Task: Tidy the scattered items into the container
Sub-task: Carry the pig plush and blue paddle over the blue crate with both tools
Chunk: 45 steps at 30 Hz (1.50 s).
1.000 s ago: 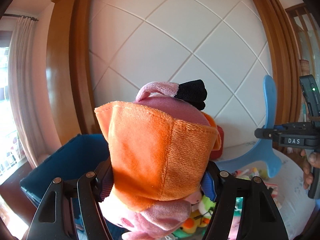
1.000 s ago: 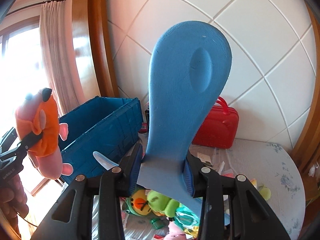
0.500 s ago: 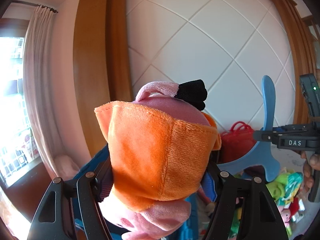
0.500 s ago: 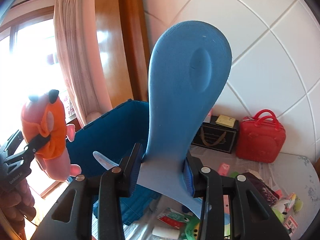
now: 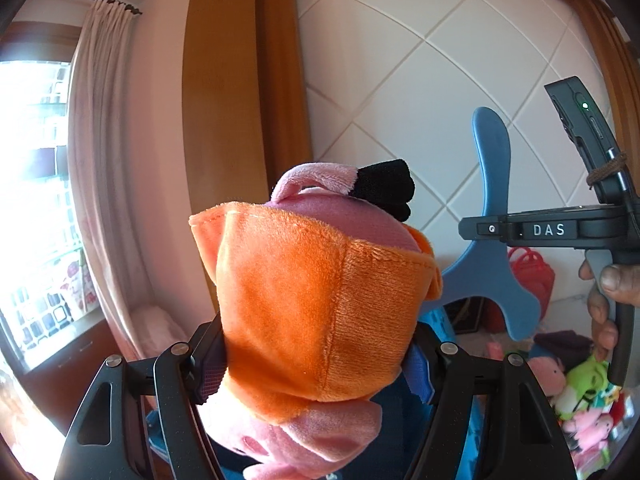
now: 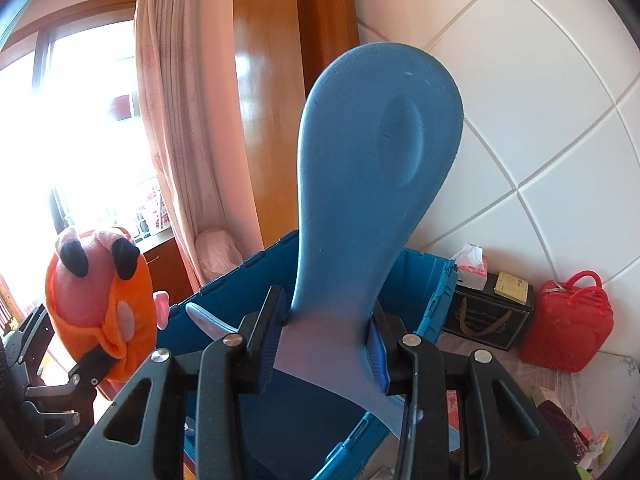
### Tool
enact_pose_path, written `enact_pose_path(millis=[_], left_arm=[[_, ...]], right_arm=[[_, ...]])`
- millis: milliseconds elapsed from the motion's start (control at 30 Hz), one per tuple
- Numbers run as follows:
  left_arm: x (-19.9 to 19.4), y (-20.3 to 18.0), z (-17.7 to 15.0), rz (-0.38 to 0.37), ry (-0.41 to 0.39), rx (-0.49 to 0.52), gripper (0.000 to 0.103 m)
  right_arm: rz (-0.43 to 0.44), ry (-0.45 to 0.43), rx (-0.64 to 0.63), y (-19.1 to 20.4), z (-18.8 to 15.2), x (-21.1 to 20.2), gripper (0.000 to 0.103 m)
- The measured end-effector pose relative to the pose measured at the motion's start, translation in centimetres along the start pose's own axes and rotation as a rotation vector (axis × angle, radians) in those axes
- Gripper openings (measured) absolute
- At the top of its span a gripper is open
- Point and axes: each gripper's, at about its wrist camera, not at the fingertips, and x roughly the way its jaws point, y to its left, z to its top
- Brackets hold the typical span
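Observation:
My left gripper (image 5: pixel 316 364) is shut on a pink plush toy in an orange hood (image 5: pixel 316 304) and holds it up in the air; the toy also shows at the left of the right wrist view (image 6: pixel 100 292). My right gripper (image 6: pixel 324 340) is shut on a blue foam whale-shaped toy (image 6: pixel 372 168), upright, above the open blue crate (image 6: pixel 424 304). The whale (image 5: pixel 492 248) and the right gripper body (image 5: pixel 560 230) show at the right of the left wrist view. The crate's inside is mostly hidden behind the toys.
A red case (image 6: pixel 568 332), a black box (image 6: pixel 488 316) and a tissue box (image 6: pixel 474 268) stand against the tiled wall. Several plush toys (image 5: pixel 580 396) lie on the table at the right. A curtain (image 6: pixel 176 140) and window are at the left.
Both grippers have swung left with their toys. The crate has come under the right gripper, and the window and curtain have come into the left wrist view.

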Motion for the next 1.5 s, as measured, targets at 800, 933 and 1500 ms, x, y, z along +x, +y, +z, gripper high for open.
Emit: enact_pose_path(millis=[800,933,1500], left_arm=[[7.8,2.4,-2.5,-0.006,0.261,-0.046,0.072],[8.8,2.6,-2.8,-0.025,0.318,-0.071,0.072],[10.4,2.7,-3.5,-0.011,0.377,-0.051,0.072]], right_arm=[[0.057,0.235,-0.025,3.1,0.4,12.7,0.037],[0.062,0.256,-0.026,3.4,0.5,13.6,0.037],[0.102,0.365,-0.054,4.9,-0.4,16.9,0.037]])
